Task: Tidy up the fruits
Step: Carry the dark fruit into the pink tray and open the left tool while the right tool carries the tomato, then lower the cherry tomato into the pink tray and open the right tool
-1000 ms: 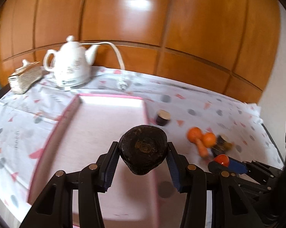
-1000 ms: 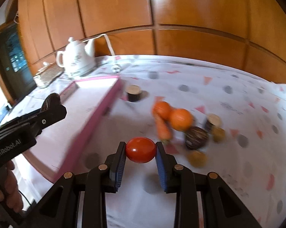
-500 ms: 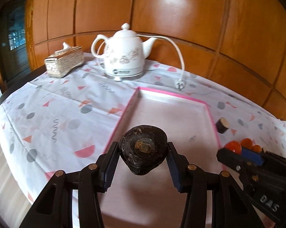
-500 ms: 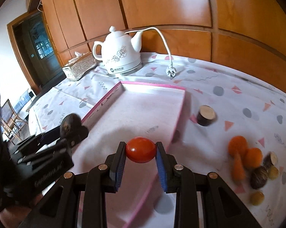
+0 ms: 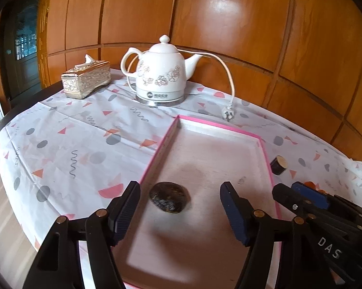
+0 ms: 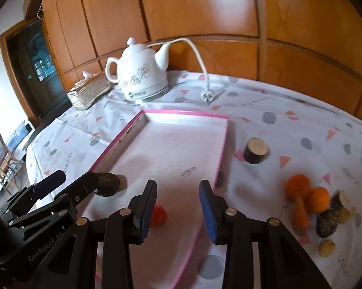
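Observation:
A pink-rimmed tray lies on the patterned tablecloth. A dark brown fruit lies in the tray near its left rim; my left gripper is open just above it, and it also shows in the right wrist view. A red tomato lies in the tray, partly hidden by a finger; my right gripper is open above it. Two oranges, a carrot, dark fruits and small yellow fruits lie on the cloth right of the tray.
A white kettle with cord and plug stands behind the tray. A gold tissue box sits at the far left. A dark cut cylinder lies right of the tray. The table edge falls away on the left.
Both grippers have opened. The dark fruit and the tomato have left the jaws and now lie in the tray. Both views have shifted left over the tray.

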Tool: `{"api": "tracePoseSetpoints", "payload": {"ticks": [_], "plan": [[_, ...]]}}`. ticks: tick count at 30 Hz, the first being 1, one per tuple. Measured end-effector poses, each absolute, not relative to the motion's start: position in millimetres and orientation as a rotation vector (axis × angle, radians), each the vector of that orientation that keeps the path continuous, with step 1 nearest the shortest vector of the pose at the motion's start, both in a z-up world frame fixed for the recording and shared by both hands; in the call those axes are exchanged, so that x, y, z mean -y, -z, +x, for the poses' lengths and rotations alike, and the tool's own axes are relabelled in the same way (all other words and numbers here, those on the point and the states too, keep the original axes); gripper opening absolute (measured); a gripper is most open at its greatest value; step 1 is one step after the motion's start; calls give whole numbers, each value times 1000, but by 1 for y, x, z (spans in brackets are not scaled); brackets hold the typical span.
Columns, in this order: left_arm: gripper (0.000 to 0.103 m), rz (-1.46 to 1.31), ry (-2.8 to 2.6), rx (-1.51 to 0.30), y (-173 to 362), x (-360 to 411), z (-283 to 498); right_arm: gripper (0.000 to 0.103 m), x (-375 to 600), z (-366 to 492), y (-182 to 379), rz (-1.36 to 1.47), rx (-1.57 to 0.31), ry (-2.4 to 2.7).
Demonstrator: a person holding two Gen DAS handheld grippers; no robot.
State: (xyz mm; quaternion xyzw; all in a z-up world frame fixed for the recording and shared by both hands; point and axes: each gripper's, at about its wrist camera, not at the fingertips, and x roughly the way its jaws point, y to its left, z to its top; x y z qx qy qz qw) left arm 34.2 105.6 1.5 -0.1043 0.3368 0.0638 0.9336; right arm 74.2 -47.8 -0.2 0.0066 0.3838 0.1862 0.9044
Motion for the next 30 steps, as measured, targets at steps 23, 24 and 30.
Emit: {"api": "tracePoseSetpoints", "payload": {"ticks": [23,24,30], "plan": [[63,-86,115,-706,-14,-18,39,37,198,31,33,164,-804,-4],[63,-82,127,-712,-14,-14,42,37,201,30,34,167,-805,4],[60,-53,186,-742,-14,13,60,37,217,26,38,184,-799,38]]}}
